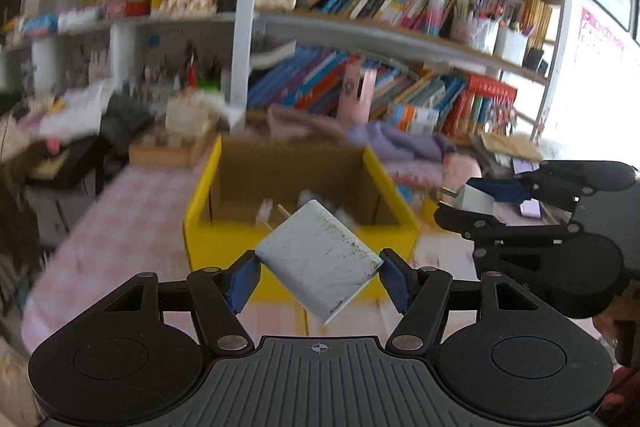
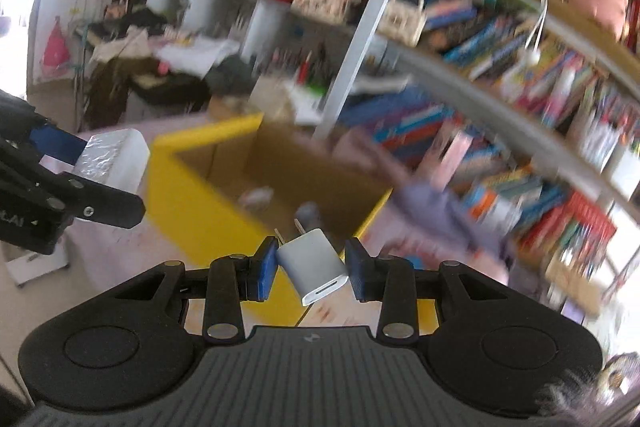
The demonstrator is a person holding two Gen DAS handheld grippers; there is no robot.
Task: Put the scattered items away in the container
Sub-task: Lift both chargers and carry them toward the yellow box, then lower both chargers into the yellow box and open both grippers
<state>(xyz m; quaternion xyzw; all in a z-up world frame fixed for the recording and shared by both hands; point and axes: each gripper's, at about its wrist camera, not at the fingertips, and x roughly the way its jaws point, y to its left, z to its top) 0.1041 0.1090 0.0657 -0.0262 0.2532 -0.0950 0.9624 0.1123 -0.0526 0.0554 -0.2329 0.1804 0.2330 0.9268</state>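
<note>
Left tongs [image 1: 319, 273] clamp white pack [image 1: 319, 259], right tongs [image 2: 313, 269] clamp charger [image 2: 313, 263]; yellow box [image 1: 200, 223] contents blurred

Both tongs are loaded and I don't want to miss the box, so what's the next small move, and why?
Probably carry both forward over the yellow box before releasing: the left tongs grip a white block, the right tongs a charger plug, both short of its opening.

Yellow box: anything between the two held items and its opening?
Nothing visible. The left gripper holds a white block near the yellow box, its open top unobstructed. The right gripper holds a white charger near the box rim, path also clear. Small items already lie inside.
</note>
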